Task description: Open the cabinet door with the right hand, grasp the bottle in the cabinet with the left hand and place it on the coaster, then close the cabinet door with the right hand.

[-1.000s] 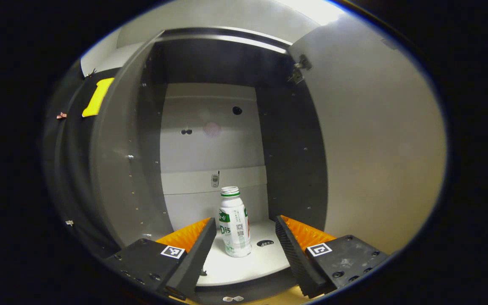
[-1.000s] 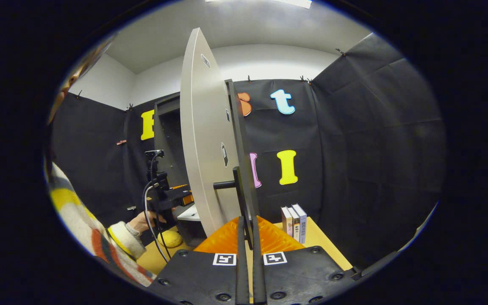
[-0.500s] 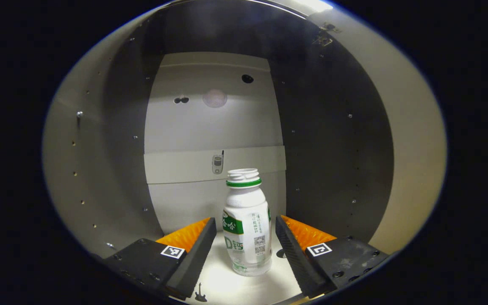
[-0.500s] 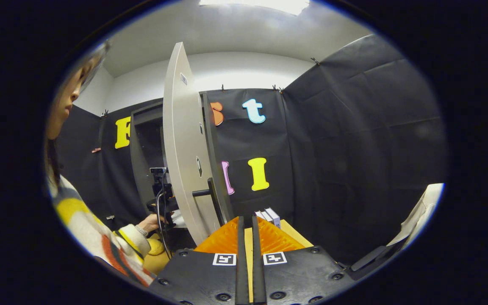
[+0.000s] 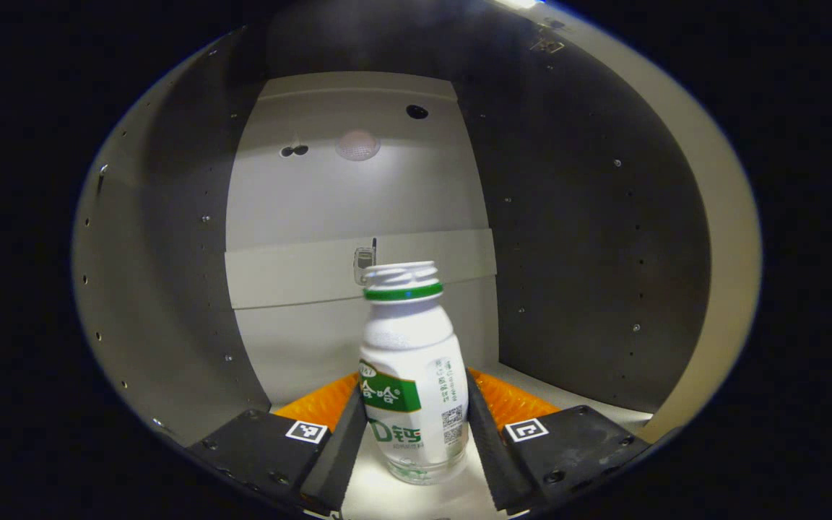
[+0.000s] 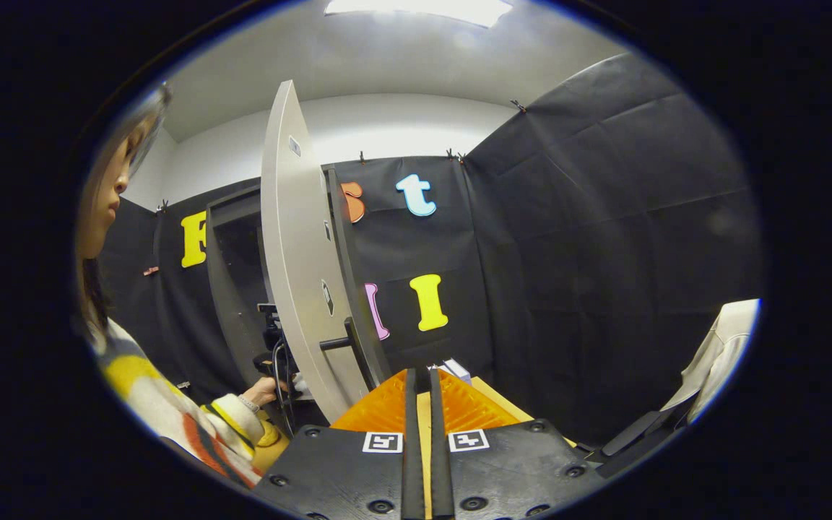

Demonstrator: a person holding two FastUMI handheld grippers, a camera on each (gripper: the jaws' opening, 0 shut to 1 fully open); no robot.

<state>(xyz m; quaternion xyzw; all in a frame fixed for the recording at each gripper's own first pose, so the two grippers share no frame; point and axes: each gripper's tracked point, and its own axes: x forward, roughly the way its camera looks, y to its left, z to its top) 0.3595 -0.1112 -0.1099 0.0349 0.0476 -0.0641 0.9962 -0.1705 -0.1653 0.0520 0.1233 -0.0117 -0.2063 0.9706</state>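
snugly between fingers (image 5: 340, 448), bottle (image 5: 414, 390)

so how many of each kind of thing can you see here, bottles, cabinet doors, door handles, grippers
bottle: 1
cabinet door: 1
door handle: 1
grippers: 2, the left gripper and the right gripper
total: 5
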